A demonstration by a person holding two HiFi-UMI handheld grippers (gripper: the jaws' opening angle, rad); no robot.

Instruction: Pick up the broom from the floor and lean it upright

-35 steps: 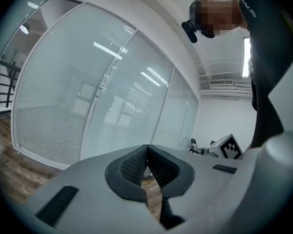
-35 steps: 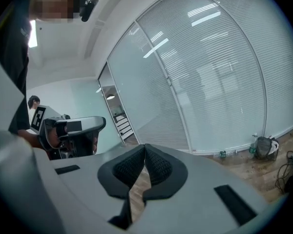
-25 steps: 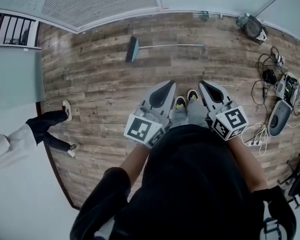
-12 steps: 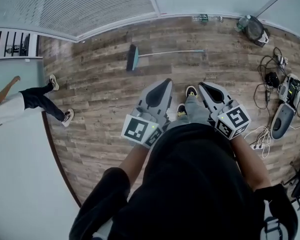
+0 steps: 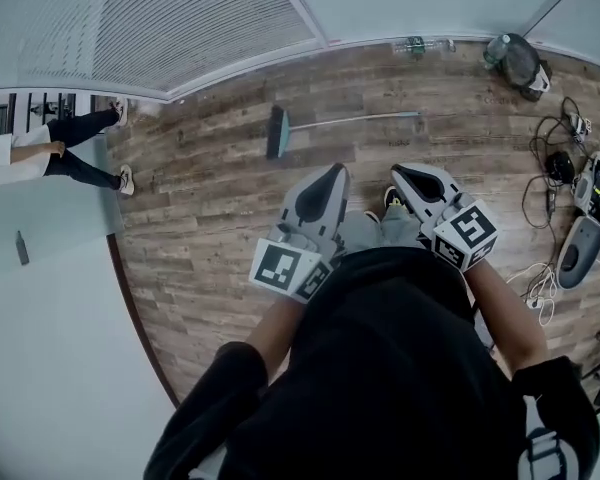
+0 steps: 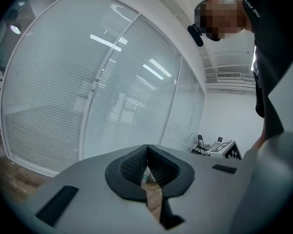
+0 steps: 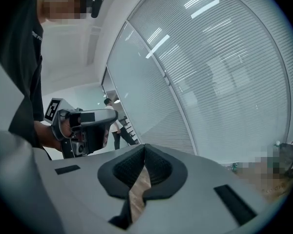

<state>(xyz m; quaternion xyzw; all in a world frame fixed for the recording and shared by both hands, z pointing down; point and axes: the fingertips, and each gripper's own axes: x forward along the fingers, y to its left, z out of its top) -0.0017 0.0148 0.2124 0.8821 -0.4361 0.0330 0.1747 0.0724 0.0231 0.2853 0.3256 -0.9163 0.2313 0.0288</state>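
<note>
both grippers, left gripper (image 5: 325,181) and right gripper (image 5: 412,177), closed and empty; broom (image 5: 279,132) flat on floor (image 5: 210,228).

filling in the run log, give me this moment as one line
broom: flat on floor, untouched | left tongs: shut, empty | right tongs: shut, empty | step: pickup not yet begun

No words, numbers or brand names can be read anywhere. Only black-and-white square marker patterns are shown, one on the cube (image 5: 285,268) behind the jaws of the left gripper (image 5: 337,170) and one on the cube (image 5: 467,236) behind those of the right gripper (image 5: 398,171). Pale print on the dark shirt (image 6: 276,43), above the left jaws, is too small to be made out.
</note>
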